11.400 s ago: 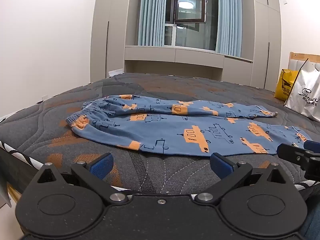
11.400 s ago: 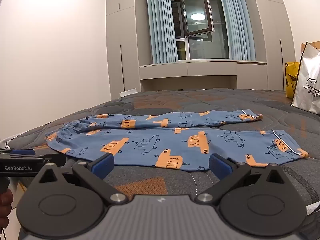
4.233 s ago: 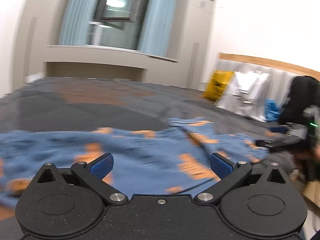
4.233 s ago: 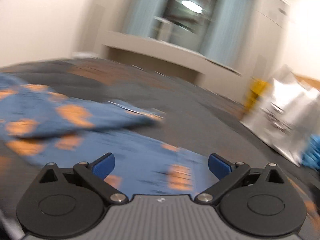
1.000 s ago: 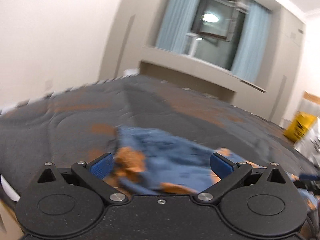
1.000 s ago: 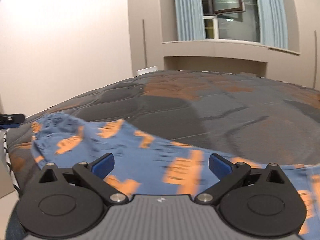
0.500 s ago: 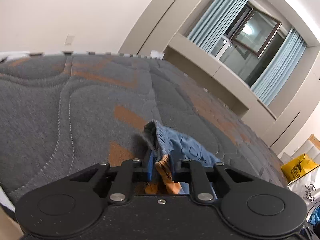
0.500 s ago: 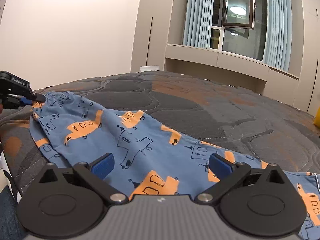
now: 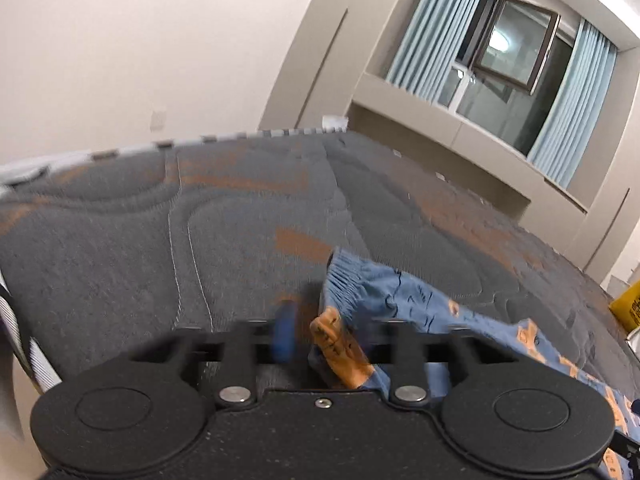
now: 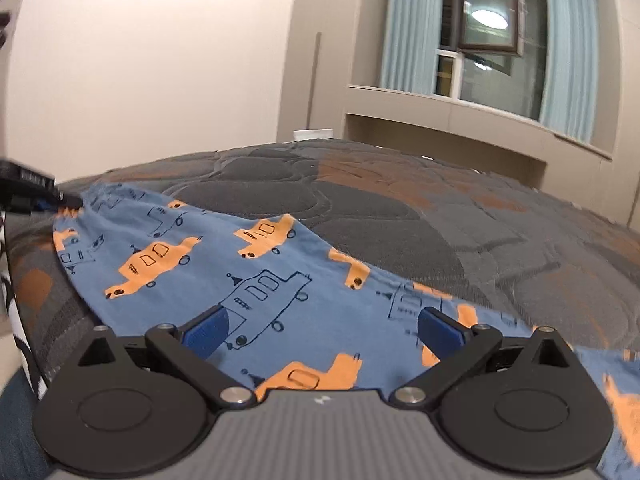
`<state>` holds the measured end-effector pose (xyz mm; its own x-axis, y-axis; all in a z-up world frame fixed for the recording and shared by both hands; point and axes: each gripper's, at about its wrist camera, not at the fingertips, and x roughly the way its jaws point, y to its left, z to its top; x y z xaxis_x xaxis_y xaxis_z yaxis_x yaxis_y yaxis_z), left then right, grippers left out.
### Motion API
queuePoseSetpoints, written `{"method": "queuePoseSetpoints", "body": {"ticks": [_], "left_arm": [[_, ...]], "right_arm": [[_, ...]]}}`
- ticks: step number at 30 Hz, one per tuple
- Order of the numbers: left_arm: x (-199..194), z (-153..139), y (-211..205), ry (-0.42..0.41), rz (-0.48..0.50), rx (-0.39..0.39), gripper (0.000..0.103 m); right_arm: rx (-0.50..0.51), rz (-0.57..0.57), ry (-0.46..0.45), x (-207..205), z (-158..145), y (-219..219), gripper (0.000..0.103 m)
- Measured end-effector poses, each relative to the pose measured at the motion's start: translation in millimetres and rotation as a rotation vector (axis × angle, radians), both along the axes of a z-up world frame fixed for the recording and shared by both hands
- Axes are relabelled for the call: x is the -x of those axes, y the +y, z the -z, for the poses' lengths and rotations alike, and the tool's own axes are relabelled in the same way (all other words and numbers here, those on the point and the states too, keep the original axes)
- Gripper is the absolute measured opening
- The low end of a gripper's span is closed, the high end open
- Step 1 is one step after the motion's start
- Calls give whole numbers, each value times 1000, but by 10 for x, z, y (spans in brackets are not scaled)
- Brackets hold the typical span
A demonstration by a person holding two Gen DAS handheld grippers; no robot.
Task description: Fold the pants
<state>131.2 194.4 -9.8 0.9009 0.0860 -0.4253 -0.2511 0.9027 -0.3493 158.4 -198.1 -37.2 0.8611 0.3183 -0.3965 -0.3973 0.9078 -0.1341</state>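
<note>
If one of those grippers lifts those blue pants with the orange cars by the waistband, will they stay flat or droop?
The blue car-print pants would probably droop: the thin cloth already follows the grey quilted mattress and bunches at the gathered waistband. They look light. The soft fabric may slip unless it is pinched firmly.

No legible text in either view. Dark marks on the yellow bag (image 9: 628, 309), at three o'clock in the left wrist view, are too blurred to read.

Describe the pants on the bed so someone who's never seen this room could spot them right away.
Start at the big bed with the grey and orange quilted mattress. Near its front edge, lying flat, are the pants, the only garment in view: blue fabric printed with orange vehicles and dark outline drawings, gathered elastic waistband at one end.
</note>
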Motion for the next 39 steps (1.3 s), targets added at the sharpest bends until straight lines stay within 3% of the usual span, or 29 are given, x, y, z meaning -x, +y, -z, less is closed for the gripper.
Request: {"method": "queuePoseSetpoints", "body": {"ticks": [1, 4, 6, 13, 15, 18, 20, 23, 27, 30, 34, 36, 39], "left_arm": [[39, -42, -47, -15, -15, -30, 75], [76, -176, -271, -63, -25, -143, 87], [84, -203, -452, -79, 3, -178, 97], [-200, -26, -967, 47, 39, -374, 98], [-250, 86, -1009, 112, 24, -433, 97], [-225, 37, -970, 127, -8, -434, 98], [-194, -30, -923, 111, -26, -412, 100], [-128, -118, -971, 65, -12, -377, 102], [-151, -114, -1247, 63, 25, -430, 102], [-210, -21, -1469, 88, 47, -514, 102], [-316, 128, -1702, 161, -20, -767, 102], [-258, 92, -1714, 152, -51, -805, 102], [-203, 23, -1630, 183, -126, -818, 102]], "right_arm": [[15, -9, -10, -34, -34, 4, 103], [39, -37, -41, -267, -205, 67, 103], [60, -29, -27, -589, -299, 219, 103], [80, -182, 148, -1525, -212, 862, 103], [163, -164, 153, -1627, -77, 975, 103], [143, -129, 146, -1648, -53, 867, 103], [128, -61, 137, -1546, -133, 753, 103], [31, -173, 150, -1174, -224, 510, 103], [56, -146, 146, -698, -89, 290, 103], [138, -92, 124, -459, 99, 200, 103], [156, -26, 73, -359, 63, 78, 103], [179, 31, 16, -262, 4, -63, 103], [90, 99, -7, -39, -36, -565, 103]]}}
